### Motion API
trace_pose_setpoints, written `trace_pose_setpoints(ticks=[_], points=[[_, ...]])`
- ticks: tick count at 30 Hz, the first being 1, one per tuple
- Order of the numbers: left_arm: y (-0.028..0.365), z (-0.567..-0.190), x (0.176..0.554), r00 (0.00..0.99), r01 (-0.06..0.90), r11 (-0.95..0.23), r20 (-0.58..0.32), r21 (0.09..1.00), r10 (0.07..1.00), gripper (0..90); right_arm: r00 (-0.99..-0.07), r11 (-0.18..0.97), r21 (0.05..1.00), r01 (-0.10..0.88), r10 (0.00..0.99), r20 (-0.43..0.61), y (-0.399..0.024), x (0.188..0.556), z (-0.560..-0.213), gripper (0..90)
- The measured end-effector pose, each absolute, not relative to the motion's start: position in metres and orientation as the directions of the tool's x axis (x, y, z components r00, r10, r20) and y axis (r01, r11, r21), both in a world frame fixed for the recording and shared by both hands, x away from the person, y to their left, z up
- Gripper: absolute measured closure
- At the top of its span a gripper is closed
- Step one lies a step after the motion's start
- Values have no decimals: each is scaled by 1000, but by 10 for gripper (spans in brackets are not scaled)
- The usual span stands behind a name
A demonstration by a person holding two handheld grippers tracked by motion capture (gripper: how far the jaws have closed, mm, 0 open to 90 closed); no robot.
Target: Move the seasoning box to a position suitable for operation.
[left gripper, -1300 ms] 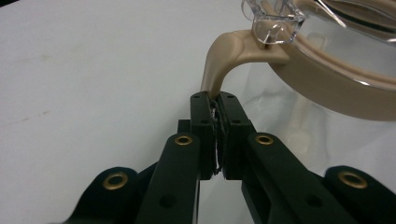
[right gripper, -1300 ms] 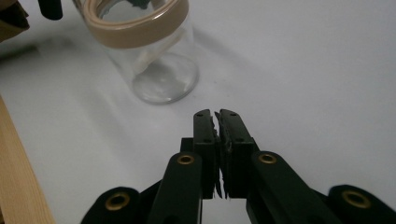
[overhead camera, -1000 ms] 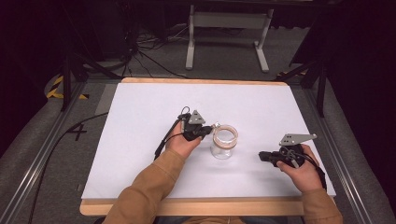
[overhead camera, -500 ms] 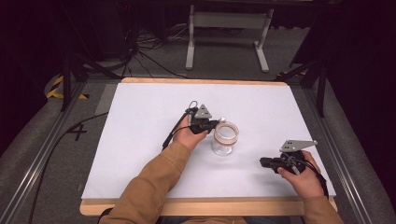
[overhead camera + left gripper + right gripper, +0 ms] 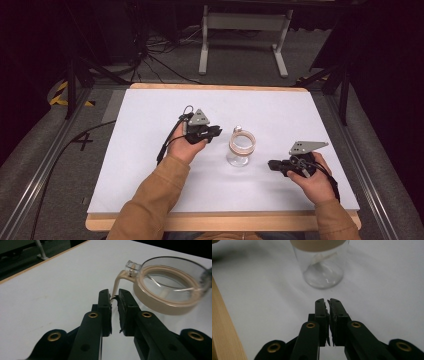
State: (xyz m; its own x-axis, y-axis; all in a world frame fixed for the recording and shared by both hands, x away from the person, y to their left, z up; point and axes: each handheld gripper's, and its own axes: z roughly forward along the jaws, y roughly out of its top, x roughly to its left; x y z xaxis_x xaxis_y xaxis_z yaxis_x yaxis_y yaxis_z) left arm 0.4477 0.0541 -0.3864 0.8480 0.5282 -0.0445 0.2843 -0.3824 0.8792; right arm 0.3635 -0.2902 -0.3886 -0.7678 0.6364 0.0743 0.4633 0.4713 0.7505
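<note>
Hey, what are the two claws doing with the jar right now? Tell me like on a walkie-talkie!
Left gripper pinching the jar's beige strap. Right gripper shut, empty, just short of the glass jar. Jar upright on the white table, lid on. Nothing in the way.

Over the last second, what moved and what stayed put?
The left claw backed a little leftward from the jar, shut on the jar's beige strap. The right claw pulled back toward the person and lower right, shut on nothing. The jar stayed in place on the white table.
</note>
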Motion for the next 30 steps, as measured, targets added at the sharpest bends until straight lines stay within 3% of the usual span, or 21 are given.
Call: trace_pose_setpoints(ticks=[13,30], points=[[103,-359,397,815,300,-344,-52,890,578,799,-825,405,839,363,558,88,-268,413,-343,899],[108,-359,389,817,315,-342,-69,885,573,791,-846,492,789,368,529,65,-229,472,-335,900]])
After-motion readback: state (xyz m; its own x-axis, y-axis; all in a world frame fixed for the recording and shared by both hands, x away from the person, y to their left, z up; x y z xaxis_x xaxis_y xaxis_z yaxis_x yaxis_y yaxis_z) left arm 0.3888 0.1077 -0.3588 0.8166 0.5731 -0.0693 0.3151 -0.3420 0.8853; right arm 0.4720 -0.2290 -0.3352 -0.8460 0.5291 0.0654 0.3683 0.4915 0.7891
